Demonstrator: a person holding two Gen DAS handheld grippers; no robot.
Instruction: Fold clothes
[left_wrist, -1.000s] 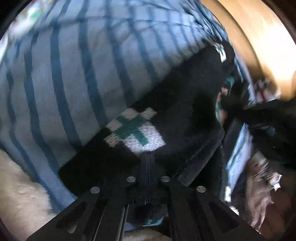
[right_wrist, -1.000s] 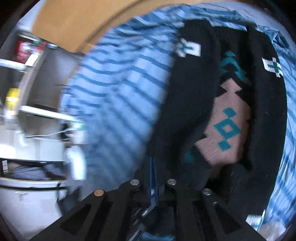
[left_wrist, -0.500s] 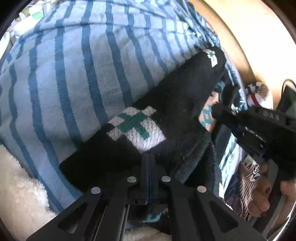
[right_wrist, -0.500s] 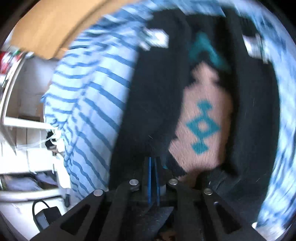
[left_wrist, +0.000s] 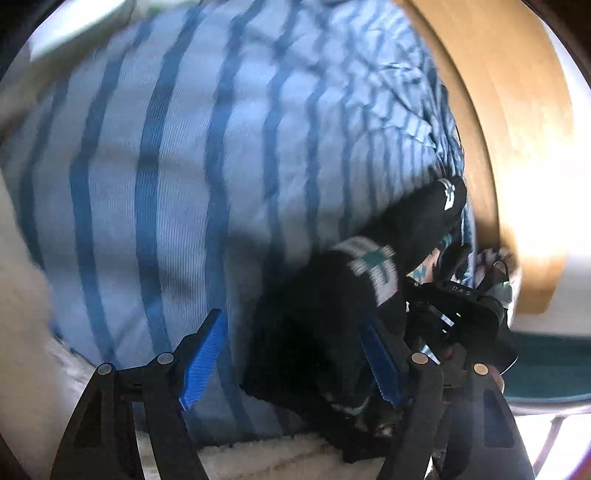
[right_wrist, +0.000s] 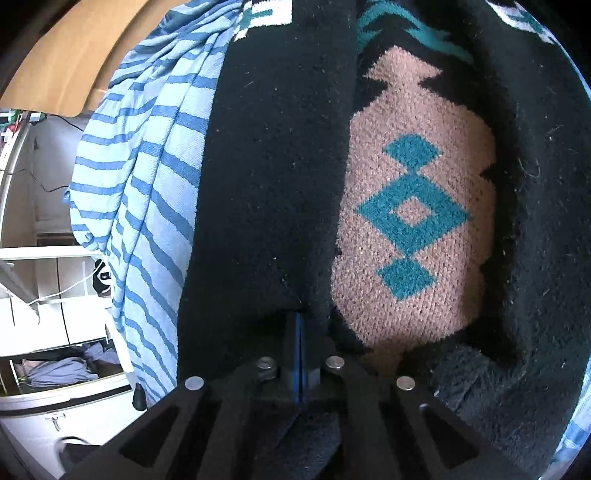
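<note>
I am looking along my left gripper (left_wrist: 291, 363) and its two blue-padded fingers (left_wrist: 205, 358) are standing spread wide, gripping nothing. One black knitted sweater (left_wrist: 332, 325) is lying on a blue striped sheet (left_wrist: 184, 166); from this view it is running as a long dark band from just ahead of my right-hand finger up and to the right toward a curved wooden board (left_wrist: 517, 147), its far tip ending close beside that board. The view is blurred, so finer detail I cannot tell.

Through the right wrist camera, my right gripper (right_wrist: 299, 354) is pinching a fold of the sweater (right_wrist: 266, 166), its fingers pressed together on the black knit. From here the sweater's long axis is running straight away from the gripper, upward through the frame. One tan panel (right_wrist: 417, 221) to the right of the pinch is carrying three teal diamonds stacked along that same axis. The striped sheet (right_wrist: 147, 184) is hanging at the sweater's left edge, touching it.
</note>
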